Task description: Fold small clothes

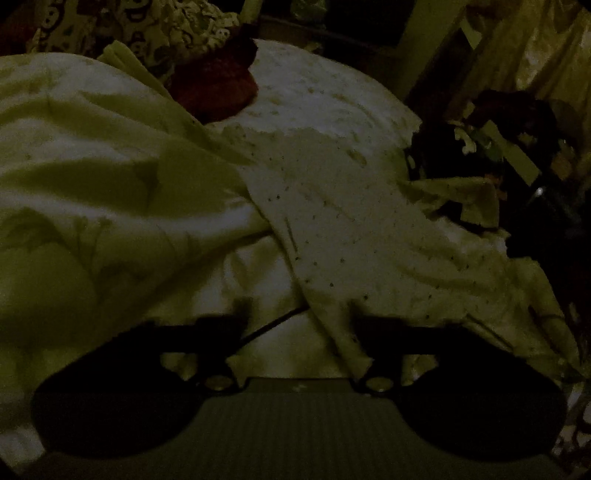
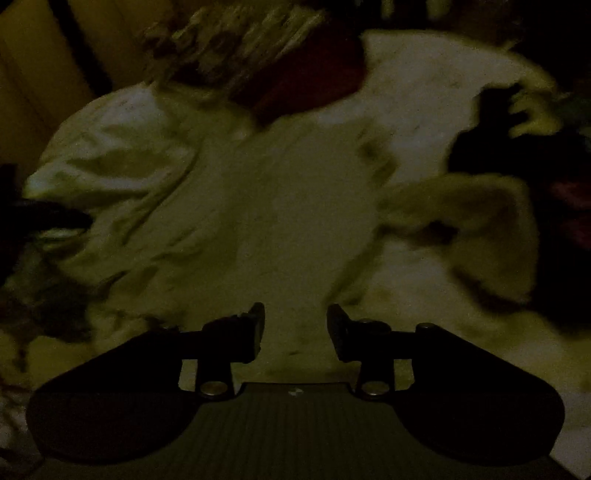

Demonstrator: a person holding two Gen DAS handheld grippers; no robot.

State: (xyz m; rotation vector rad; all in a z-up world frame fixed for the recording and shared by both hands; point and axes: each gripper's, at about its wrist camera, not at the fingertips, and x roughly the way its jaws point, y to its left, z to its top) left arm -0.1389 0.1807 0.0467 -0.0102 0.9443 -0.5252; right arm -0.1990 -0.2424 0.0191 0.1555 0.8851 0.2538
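Both grippers' fingers (image 2: 258, 328) stand apart, empty, over the dotted garment (image 1: 332, 229); red cloth (image 1: 218, 88) lies beyond.

Dim bedroom at home: rumpled pale bedsheet (image 1: 92, 155), patterned pillow (image 1: 166, 33).

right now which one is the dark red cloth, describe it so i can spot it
Start at the pale bed sheet that fills the left wrist view and go to its far edge. The dark red cloth lies bunched there, beside a patterned pile; it is the only red piece.
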